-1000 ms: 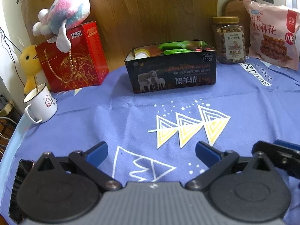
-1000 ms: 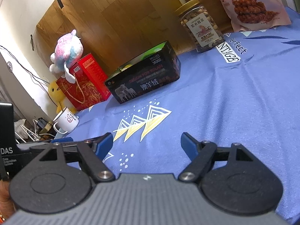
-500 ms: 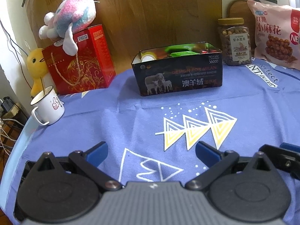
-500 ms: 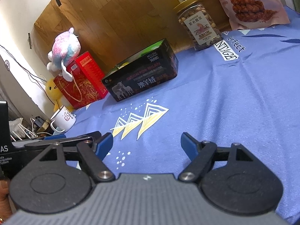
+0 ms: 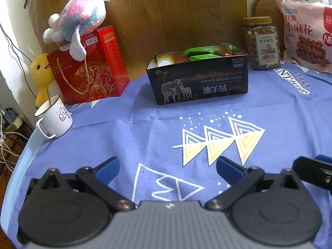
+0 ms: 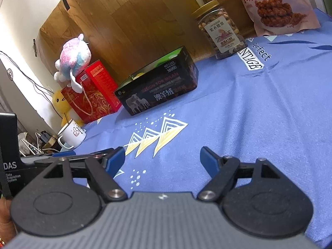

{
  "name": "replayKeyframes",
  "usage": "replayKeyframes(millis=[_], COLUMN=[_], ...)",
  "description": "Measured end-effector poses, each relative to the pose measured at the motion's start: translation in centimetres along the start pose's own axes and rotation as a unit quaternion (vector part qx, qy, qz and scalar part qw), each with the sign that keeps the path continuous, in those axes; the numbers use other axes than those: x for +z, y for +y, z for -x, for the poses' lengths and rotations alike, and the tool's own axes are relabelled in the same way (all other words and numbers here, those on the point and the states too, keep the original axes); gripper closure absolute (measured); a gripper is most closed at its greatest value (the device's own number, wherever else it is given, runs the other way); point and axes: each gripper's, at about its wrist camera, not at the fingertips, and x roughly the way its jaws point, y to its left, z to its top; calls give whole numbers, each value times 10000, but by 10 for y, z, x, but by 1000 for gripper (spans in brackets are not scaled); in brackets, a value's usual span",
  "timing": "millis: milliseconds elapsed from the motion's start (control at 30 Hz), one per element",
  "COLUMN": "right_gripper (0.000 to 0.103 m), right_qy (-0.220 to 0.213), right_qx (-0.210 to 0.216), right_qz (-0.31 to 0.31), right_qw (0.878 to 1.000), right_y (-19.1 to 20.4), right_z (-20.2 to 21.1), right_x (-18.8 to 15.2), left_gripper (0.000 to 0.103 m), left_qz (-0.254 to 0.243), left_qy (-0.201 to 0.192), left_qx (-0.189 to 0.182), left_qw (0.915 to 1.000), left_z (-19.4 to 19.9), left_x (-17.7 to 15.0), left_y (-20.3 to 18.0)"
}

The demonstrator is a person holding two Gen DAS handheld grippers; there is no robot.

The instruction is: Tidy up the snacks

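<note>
Glossy metal tin [image 5: 199, 83], matt cloth tablecloth [image 5: 145, 128], glossy plastic snack bag [image 5: 305, 35], wooden board [image 5: 166, 10].

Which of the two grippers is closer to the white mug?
Left. The left gripper hovers open with the mug ahead to its left; the right gripper, also open, sits beyond the left one.

A pastel plush toy [image 5: 77, 18] sits atop a red gift bag [image 5: 89, 70]. Beside it stand a yellow duck [image 5: 40, 70] and a white mug [image 5: 54, 117] on the blue-clothed counter [image 5: 145, 128].
</note>
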Motion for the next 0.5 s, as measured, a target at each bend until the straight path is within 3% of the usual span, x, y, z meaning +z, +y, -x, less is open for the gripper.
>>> replayKeyframes(millis=[500], right_gripper=[22], right_qy=[-20], right_qx=[45], right_qz=[34], right_qw=[10000], right_y=[3], right_z=[0], right_x=[-1], left_gripper=[0], left_qz=[10], left_qy=[-38], left_qx=[48], left_qw=[10000], left_z=[0], left_x=[0], left_y=[3])
